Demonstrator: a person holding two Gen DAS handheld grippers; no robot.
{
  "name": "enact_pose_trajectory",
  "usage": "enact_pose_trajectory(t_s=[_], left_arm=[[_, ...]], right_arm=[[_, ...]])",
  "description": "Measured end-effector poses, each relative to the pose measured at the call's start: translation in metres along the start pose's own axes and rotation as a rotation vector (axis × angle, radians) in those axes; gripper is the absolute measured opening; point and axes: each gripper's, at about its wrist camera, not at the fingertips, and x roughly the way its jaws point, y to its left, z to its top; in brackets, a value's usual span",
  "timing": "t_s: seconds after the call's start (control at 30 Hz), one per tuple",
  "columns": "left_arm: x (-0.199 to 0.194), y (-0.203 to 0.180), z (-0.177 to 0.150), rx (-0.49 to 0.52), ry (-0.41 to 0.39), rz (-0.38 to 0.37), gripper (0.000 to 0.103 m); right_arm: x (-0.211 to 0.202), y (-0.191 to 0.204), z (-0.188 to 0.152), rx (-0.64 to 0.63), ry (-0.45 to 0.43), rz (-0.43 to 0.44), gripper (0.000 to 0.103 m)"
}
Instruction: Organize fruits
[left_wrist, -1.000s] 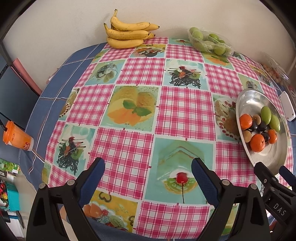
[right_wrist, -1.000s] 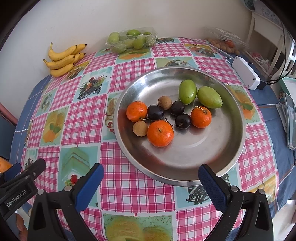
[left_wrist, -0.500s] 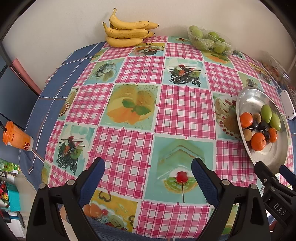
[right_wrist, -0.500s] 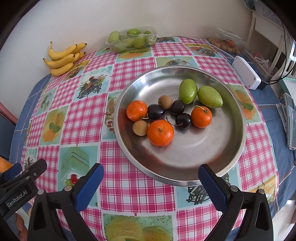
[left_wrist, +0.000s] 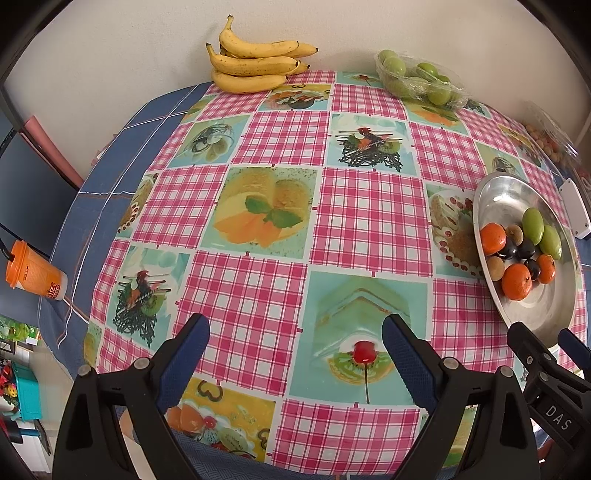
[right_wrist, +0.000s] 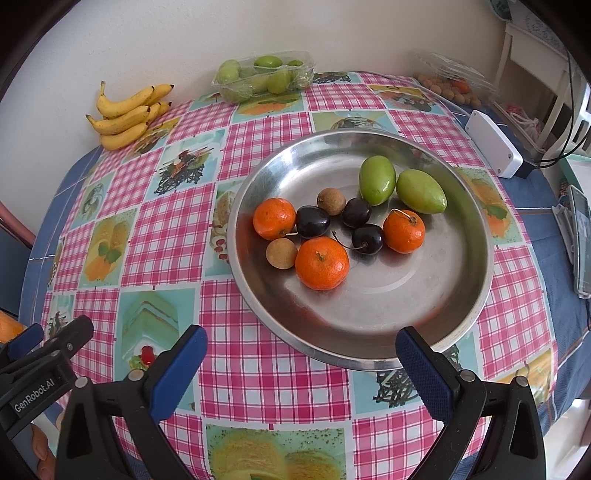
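A steel bowl (right_wrist: 424, 317) on the checked tablecloth holds three oranges (right_wrist: 321, 263), three dark cherries (right_wrist: 313, 222), two green fruits (right_wrist: 377, 180) and two brown longans (right_wrist: 281, 253). It also shows in the left wrist view (left_wrist: 546, 314). My right gripper (right_wrist: 301, 362) is open and empty, just in front of the bowl's near rim. My left gripper (left_wrist: 295, 350) is open and empty over the tablecloth, to the left of the bowl.
Bananas (left_wrist: 255, 64) lie at the far edge by the wall. A clear pack of green fruits (right_wrist: 264, 75) and a pack of longans (right_wrist: 450, 85) stand at the back. A white box (right_wrist: 493, 147) lies right of the bowl. An orange cup (left_wrist: 33, 273) lies left.
The left wrist view has shifted slightly; the bowl and fruits have not moved. Both grippers stay open.
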Motion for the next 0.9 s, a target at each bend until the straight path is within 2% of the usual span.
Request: enact_pose_trajectory(t_s=[0.9], left_arm=[[-0.0004, 0.0021, -0.0003, -0.006, -0.002, 0.002, 0.095]], right_arm=[[0.0018, 0.0016, -0.0025, -0.003, 0.006, 0.001, 0.103]])
